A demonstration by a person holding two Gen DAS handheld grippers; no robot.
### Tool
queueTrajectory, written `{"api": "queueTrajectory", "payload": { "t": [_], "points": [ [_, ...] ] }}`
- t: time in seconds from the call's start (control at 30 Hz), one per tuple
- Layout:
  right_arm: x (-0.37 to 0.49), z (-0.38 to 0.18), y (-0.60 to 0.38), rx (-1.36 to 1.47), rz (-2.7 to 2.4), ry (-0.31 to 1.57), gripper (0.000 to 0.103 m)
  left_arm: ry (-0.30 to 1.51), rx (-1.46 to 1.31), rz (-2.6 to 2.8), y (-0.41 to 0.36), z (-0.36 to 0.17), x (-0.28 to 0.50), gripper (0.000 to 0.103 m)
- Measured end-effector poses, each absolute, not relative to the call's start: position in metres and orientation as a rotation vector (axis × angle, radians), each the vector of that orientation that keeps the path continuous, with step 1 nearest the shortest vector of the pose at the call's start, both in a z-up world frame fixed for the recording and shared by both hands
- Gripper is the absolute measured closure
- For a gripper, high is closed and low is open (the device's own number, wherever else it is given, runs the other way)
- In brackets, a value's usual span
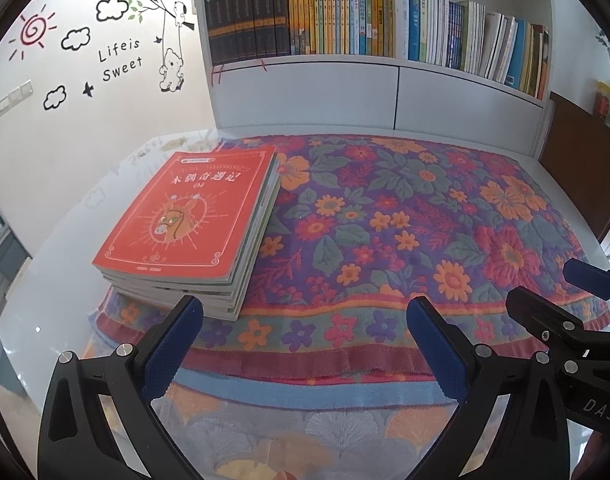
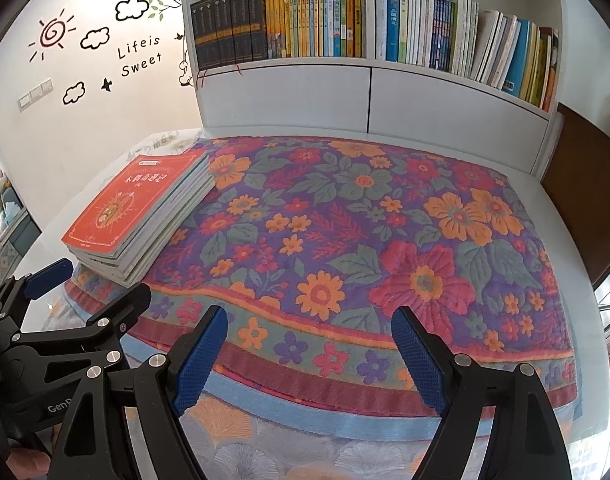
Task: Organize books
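On your far left the wall carries decals (image 1: 105,44), a red spiral sun, black-outlined clouds, a tree with a bear on a swing, and the words "Life is Sweet", with a row of light switches (image 1: 13,98) lower down. Next comes the stack of books (image 1: 193,224), lying flat on the left edge of the floral quilt (image 1: 405,216), partly overhanging onto the glossy white table (image 1: 65,280); the top book has a red cover with a donkey's head in a sunburst, and the stack's page edges face right, slightly fanned. Your left gripper (image 1: 305,360) hovers over the quilt's near border, its blue pads spread wide with nothing between them; its left finger (image 1: 173,352) sits just in front of the stack's near corner, though you cannot tell from these views whether it touches. The quilt, with orange, red and purple flowers on green leaves, covers most of the table's middle. Behind it stands the white bookshelf (image 1: 305,88), with dark volumes on the left, yellow spines in the middle, and white and blue spines leaning to the right. Your right gripper (image 2: 311,356) hangs beside the left one, over the quilt's near border, its jaws likewise wide apart and empty, well apart from the books.
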State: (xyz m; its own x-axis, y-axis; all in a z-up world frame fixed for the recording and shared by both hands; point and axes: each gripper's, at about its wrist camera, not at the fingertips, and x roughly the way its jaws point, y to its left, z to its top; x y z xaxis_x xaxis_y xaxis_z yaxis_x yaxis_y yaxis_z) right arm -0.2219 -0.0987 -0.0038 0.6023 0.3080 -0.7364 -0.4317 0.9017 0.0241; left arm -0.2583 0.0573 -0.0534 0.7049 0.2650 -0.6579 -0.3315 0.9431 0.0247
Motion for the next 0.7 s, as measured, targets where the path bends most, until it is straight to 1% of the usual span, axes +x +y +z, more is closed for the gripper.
{"api": "queueTrajectory", "payload": {
  "t": [0.7],
  "points": [
    [-0.2239, -0.0006, -0.1001, -0.167, 0.419, 0.809, 0.021, 0.697, -0.106, 0.326, 0.0569, -0.0506, -0.2606, 0.001]
  ]
}}
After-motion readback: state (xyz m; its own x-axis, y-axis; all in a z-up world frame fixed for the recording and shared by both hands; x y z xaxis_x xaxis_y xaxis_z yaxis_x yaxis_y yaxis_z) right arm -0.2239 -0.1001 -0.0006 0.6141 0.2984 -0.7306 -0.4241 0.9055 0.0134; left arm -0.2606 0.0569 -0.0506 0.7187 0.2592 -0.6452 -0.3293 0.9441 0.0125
